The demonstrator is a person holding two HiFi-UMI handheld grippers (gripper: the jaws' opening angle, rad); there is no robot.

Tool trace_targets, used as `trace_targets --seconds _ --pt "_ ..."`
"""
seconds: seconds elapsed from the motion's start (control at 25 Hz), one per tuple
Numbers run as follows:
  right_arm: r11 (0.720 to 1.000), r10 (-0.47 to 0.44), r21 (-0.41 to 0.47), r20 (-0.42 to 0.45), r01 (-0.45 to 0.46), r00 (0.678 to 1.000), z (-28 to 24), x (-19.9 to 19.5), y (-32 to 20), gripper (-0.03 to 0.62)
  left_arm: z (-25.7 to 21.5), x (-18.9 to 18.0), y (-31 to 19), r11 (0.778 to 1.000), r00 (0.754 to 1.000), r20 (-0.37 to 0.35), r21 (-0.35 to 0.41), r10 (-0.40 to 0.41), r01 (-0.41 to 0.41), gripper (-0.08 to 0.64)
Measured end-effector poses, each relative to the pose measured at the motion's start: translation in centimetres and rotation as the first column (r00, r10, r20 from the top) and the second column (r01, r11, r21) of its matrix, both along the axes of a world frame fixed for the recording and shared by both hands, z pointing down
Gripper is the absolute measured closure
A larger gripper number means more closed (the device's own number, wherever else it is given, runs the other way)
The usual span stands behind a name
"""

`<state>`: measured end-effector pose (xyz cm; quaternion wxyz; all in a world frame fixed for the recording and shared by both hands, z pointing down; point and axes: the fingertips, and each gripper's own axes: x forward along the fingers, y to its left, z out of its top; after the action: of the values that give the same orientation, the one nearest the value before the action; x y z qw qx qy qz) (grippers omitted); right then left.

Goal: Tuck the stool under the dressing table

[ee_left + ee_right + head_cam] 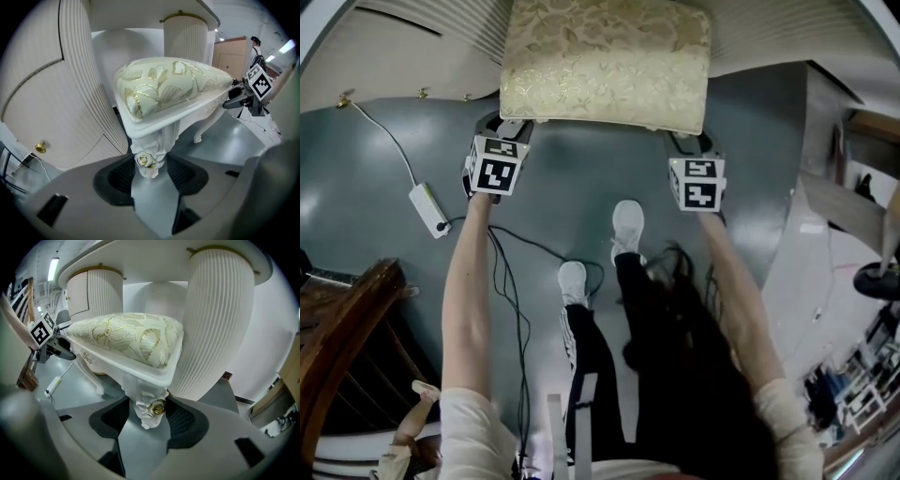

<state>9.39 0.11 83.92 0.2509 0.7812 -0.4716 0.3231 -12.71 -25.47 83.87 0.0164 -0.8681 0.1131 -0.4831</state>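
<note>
— Forearms (467, 281) reach down in the head view; left gripper (508, 127) and right gripper (686, 142) meet the stool (605, 61)'s near corners.
— Left gripper view?
— Jaws partly closed, squeezing a carved leg (149, 152).
— Right gripper view?
— Likewise, clamped on the other leg (147, 406); stool sits at the dressing table (220, 310)'s kneehole mouth.

Dressing table pedestal (218, 324) just beside stool (136, 341)
</note>
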Motion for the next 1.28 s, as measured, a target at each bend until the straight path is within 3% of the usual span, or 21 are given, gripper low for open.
trace_targets --seconds 0.28,0.52,0.76,1.12,1.28 --pt "0.999 -0.043 0.009 0.013 0.043 0.999 0.1 -0.7 -0.1 0.356 -0.1 -0.5 -0.2 1.0 1.0 0.014 0.027 0.008 -0.008 0.347" --pt "1.0 -0.01 0.021 -0.001 0.01 1.0 0.0 0.0 0.0 0.353 0.0 -0.1 0.1 1.0 0.999 0.044 0.016 0.016 -0.017 0.345" --pt "0.998 0.027 0.055 -0.002 -0.027 1.0 0.4 -1.0 -0.4 0.354 0.1 0.6 -2.0 0.998 0.996 0.09 0.06 -0.004 -0.001 0.344" --pt "0.999 -0.043 0.029 -0.019 0.044 0.999 0.1 0.0 -0.4 0.353 -0.1 -0.4 -0.1 0.995 0.998 0.023 0.084 -0.058 0.056 0.344" --pt "0.999 -0.005 0.041 -0.037 0.007 0.999 0.4 -0.1 0.3 0.351 0.3 -0.3 0.5 0.994 0.996 0.015 0.064 -0.093 0.092 0.344"
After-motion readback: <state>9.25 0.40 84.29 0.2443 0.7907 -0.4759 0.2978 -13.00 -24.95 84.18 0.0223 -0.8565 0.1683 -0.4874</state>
